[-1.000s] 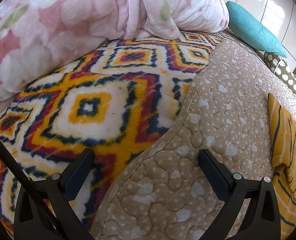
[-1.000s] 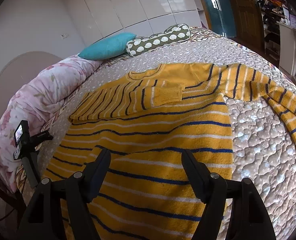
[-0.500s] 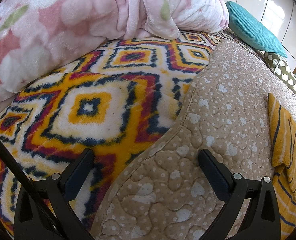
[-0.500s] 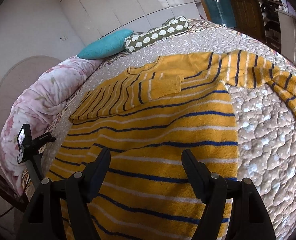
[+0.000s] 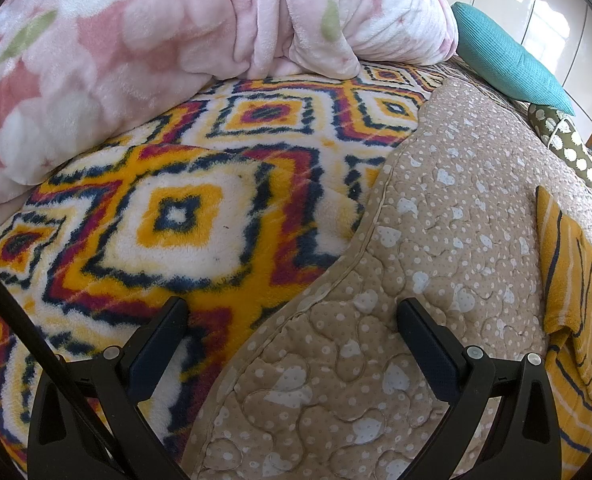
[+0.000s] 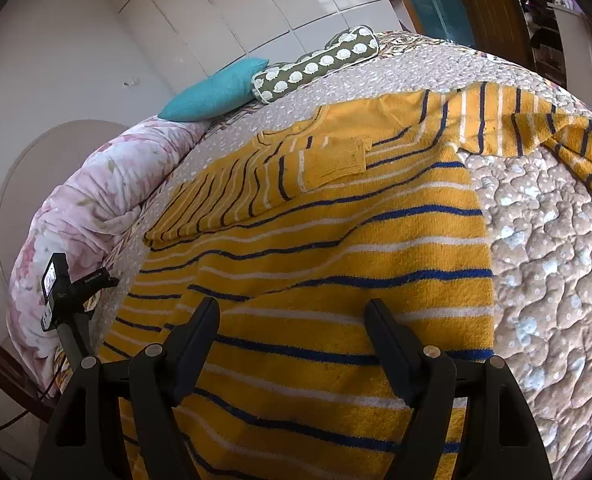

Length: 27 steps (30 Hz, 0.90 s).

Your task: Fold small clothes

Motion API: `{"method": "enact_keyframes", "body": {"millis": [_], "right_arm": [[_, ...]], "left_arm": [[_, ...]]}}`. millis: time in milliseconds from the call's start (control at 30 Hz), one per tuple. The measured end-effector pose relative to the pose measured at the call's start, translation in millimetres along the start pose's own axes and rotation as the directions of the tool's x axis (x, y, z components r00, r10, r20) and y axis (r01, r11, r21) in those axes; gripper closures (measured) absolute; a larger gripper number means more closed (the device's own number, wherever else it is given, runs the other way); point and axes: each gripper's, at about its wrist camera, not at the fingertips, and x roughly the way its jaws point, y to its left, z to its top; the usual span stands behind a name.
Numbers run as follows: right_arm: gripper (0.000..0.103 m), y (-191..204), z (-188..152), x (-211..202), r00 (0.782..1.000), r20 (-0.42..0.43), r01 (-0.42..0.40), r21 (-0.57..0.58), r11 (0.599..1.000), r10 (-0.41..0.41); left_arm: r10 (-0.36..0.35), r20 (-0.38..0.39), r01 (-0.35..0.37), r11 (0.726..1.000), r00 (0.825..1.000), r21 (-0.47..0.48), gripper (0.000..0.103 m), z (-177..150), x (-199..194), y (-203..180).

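A yellow sweater (image 6: 335, 240) with blue and white stripes lies flat on the quilted beige bedspread (image 6: 535, 280). Its left sleeve (image 6: 264, 176) is folded in across the chest; its right sleeve (image 6: 555, 128) stretches out to the right. My right gripper (image 6: 292, 308) is open and empty above the sweater's lower body. My left gripper (image 5: 292, 308) is open and empty over the edge of the bedspread (image 5: 435, 240), well left of the sweater's edge (image 5: 567, 280).
A patterned fleece blanket (image 5: 176, 220) and a pink floral duvet (image 5: 156, 40) lie to the left. A teal pillow (image 6: 216, 92) and a green dotted bolster (image 6: 315, 64) sit at the bed's head. A small camera on a stand (image 6: 56, 288) is at the left.
My right gripper has moved closer in over the sweater, which now fills more of the view. The left gripper has not moved.
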Motion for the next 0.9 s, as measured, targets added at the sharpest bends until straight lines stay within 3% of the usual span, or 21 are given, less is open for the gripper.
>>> {"method": "enact_keyframes", "body": {"millis": [333,533,733,833,867,900], "right_arm": [[0.024,0,-1,-1,1.0,0.001,-0.015,-0.008,1.0,0.015],[0.022,0,40,2,0.999,0.023,-0.041,0.004,0.999,0.041],[0.022,6,77,55,0.998,-0.042,0.038,0.023,0.999,-0.037],[0.022,-2,96,85,0.989,-0.082,0.125,0.031,0.992,-0.122],[0.027,-5,99,93,0.987,-0.092,0.135,0.045,0.99,-0.13],[0.059,-6,105,100,0.987,-0.1,0.132,0.058,0.99,-0.126]], "left_arm": [[0.0,0.0,0.0,1.0,1.0,0.0,0.0,0,0,1],[0.001,-0.002,-0.001,1.0,1.0,0.0,0.0,0,0,1],[0.001,-0.003,-0.001,1.0,1.0,0.0,0.0,0,0,1],[0.001,-0.003,-0.001,1.0,1.0,0.001,0.0,0,0,1],[0.001,-0.003,-0.001,1.0,1.0,0.001,0.0,0,0,1],[0.001,-0.003,-0.001,1.0,1.0,0.001,0.0,0,0,1]]}}
